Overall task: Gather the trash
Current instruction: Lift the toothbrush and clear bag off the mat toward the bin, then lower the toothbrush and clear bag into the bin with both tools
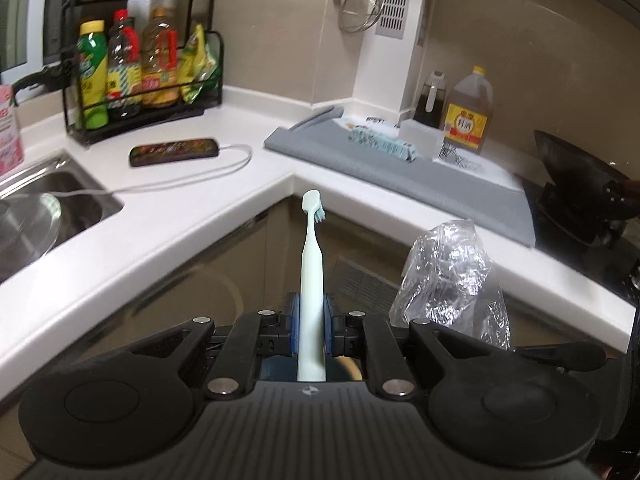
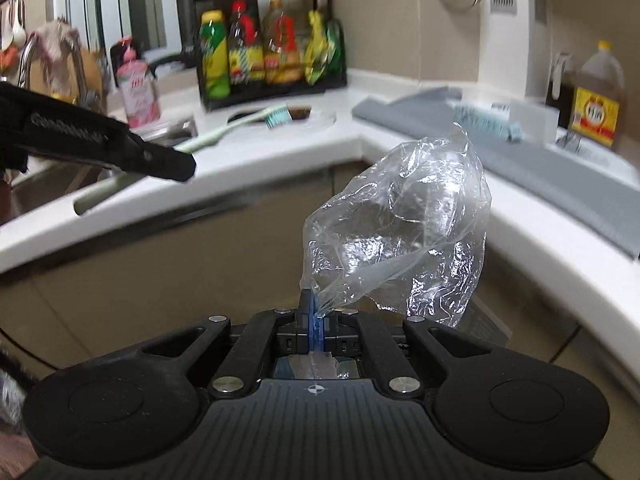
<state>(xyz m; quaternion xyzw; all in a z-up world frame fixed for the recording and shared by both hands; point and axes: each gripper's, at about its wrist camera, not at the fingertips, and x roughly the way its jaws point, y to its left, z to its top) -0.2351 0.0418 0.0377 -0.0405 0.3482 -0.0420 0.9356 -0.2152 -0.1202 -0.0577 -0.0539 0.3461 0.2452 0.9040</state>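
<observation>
My left gripper [image 1: 311,322] is shut on a pale green toothbrush [image 1: 311,276], which stands upright with its bristled head toward the counter corner. A crumpled clear plastic bag [image 2: 400,236] hangs out in front of the cabinets, with my right gripper [image 2: 316,322] shut on its twisted neck. In the left wrist view the bag [image 1: 452,276] floats just right of the toothbrush. The right wrist view shows the left gripper's black body at the left with the toothbrush [image 2: 224,128] lying across in front of the counter. A scrunched patterned wrapper [image 1: 380,144] lies on the grey mat [image 1: 400,172].
White L-shaped counter [image 1: 192,216] with a steel sink [image 1: 48,200] at the left. A phone [image 1: 174,151] with its cable lies near a black rack of bottles [image 1: 140,76]. Oil jug [image 1: 468,112], dark bottle and a black wok [image 1: 580,184] stand at the right. Brown cabinets lie below.
</observation>
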